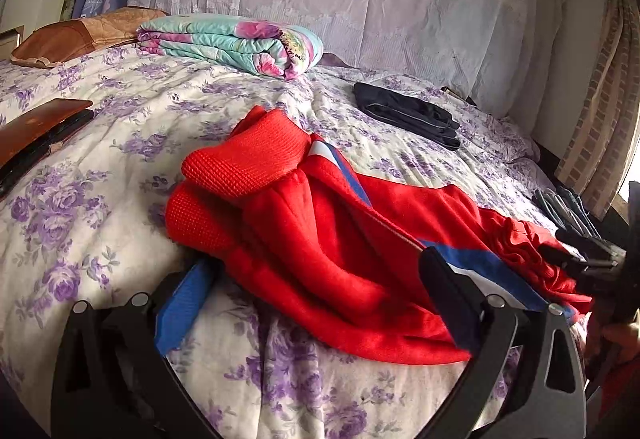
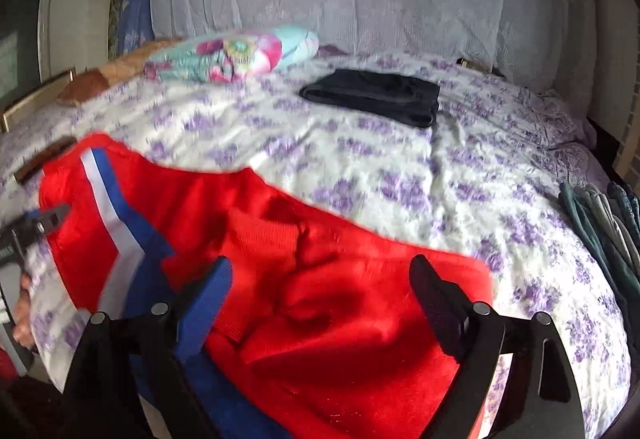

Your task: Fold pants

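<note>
Pants (image 1: 320,223): red, with a blue-and-white side stripe — lying crumpled on the near part of the bed, ribbed cuffs pointing toward the far side.
Bed (image 1: 120,175): white cover with purple flowers.
Rolled quilt (image 1: 232,43): floral, at the far side.
Dark folded garment (image 2: 372,95): far right, well apart from the pants.
Left gripper (image 1: 316,279): jaws spread wide, nothing between them.
Right gripper (image 2: 320,279): jaws spread — over the red cloth, not pinching it.

A bed (image 1: 120,239) in a purple-flowered sheet is carrying red pants (image 1: 320,239). Beyond the pants, a folded floral quilt (image 1: 232,43) and folded dark clothing (image 1: 408,115) are lying on it.
</note>
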`<state>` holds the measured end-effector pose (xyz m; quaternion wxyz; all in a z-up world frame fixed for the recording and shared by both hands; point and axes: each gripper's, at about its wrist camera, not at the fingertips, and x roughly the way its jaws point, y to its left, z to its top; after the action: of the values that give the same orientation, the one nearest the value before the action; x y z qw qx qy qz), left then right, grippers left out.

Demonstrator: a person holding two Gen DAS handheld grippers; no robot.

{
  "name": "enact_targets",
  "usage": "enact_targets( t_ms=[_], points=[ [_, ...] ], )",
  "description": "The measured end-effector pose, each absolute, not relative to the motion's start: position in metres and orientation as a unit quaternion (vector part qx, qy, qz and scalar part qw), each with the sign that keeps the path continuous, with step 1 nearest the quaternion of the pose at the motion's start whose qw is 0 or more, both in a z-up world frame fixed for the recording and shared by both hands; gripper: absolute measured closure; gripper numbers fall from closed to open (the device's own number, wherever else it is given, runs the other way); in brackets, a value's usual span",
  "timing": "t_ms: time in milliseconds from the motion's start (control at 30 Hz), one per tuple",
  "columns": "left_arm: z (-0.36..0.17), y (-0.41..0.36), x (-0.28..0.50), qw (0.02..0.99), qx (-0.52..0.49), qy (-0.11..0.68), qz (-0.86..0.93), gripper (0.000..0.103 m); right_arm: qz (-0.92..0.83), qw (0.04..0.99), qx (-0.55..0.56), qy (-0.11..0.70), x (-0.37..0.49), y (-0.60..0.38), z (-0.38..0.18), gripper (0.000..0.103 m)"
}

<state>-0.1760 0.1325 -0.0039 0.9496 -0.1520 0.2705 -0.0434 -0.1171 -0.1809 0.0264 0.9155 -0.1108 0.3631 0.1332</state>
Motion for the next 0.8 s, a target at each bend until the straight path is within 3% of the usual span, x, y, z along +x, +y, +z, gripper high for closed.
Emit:
enact_targets(
  t_ms=[167,267,367,467,567,767,800],
  points=[
    [0.000,0.138,-0.170,0.940,-0.174,0.291,-0.042,0.005,0.151,0.915,-0.050,0.370,-0.117,-0.199,0.028,0.004],
    [0.003,0.144,-0.164,0.928,-0.205,0.307,-0.042,0.005,0.168,0.928,-0.038,0.330,-0.133,-0.211,0.045,0.004],
    [0.005,0.154,-0.163,0.915,-0.246,0.314,-0.054,0.005,0.144,0.954,-0.055,0.255,-0.154,-0.234,0.073,0.004],
    [0.006,0.163,-0.162,0.902,-0.285,0.318,-0.061,0.005,0.063,0.963,-0.123,0.233,-0.156,-0.253,0.077,0.004],
    [0.007,0.165,-0.156,0.894,-0.300,0.329,-0.052,0.005,-0.002,0.953,-0.173,0.248,-0.147,-0.273,0.062,0.004],
    [0.007,0.161,-0.148,0.899,-0.287,0.330,-0.033,0.005,0.016,0.924,-0.143,0.354,-0.126,-0.295,0.025,0.004],
    [0.007,0.162,-0.149,0.900,-0.288,0.326,-0.029,0.010,0.017,0.925,-0.147,0.350,-0.127,-0.293,0.025,0.004]
  ],
)
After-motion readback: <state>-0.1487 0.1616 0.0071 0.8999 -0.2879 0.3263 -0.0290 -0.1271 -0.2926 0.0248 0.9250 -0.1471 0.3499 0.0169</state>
